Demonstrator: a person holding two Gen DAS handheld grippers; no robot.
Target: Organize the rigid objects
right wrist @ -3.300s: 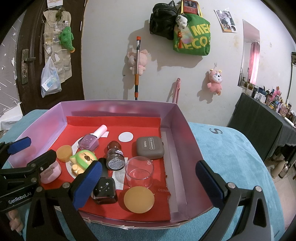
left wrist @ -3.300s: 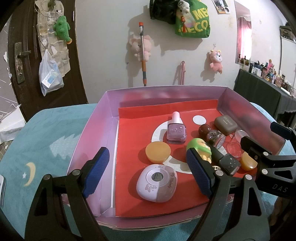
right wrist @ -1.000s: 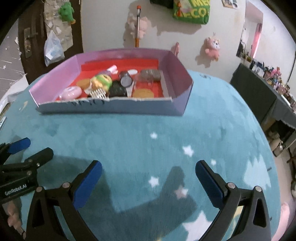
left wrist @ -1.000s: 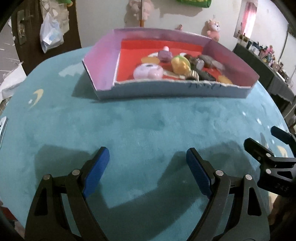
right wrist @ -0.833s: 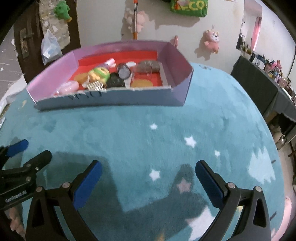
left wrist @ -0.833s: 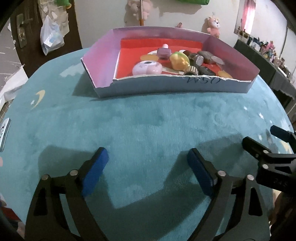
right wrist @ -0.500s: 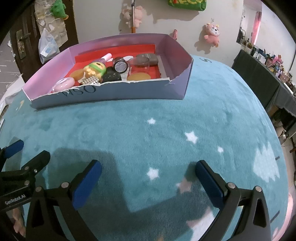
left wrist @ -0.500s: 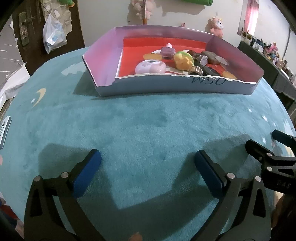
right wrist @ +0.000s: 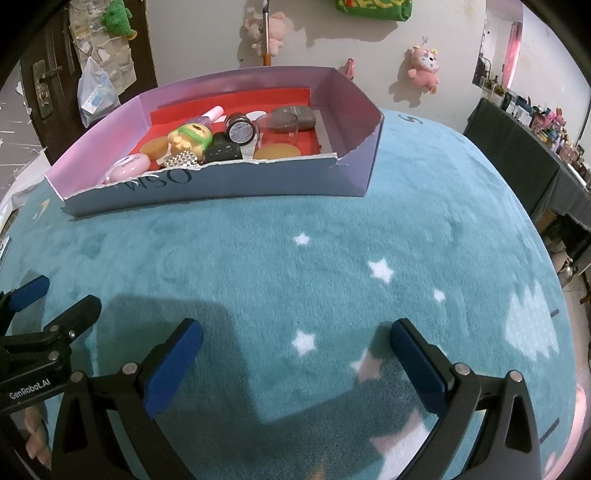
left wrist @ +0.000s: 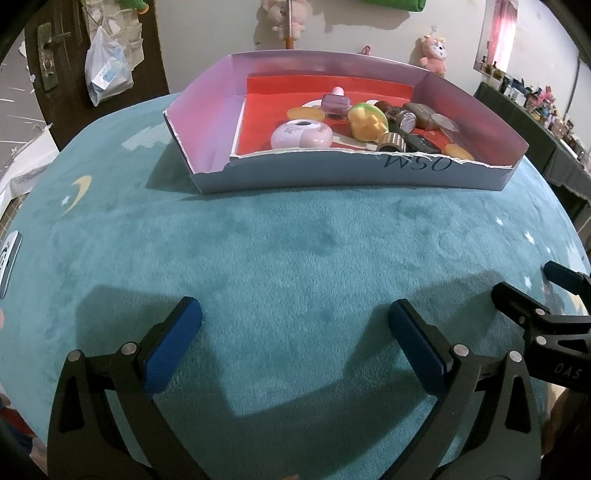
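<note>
Teal plush blanket [left wrist: 295, 236] fills the left wrist view, and over it the left gripper [left wrist: 295, 325] hangs with its jaws spread as wide as they go, having just been opening, with nothing between them; the shallow cardboard box [left wrist: 332, 173] sits well ahead, every small item inside it, among them a pink round case [left wrist: 301, 133], a nail polish bottle [left wrist: 334, 103] and a yellow-green figurine [left wrist: 367, 120]. By my reading the sorting is finished or at a pause, so the next move would be a fresh reach into the box. "WSO" is handwritten on the box's near wall, and "DAS" shows on the other tool at the right edge. From the right wrist, the right gripper [right wrist: 295, 350] is likewise wide open and empty above the star-patterned blanket, the box far ahead; "GenRobot.AI" is printed on the left tool, "ECO" on a green bag [right wrist: 373, 9] on the wall
</note>
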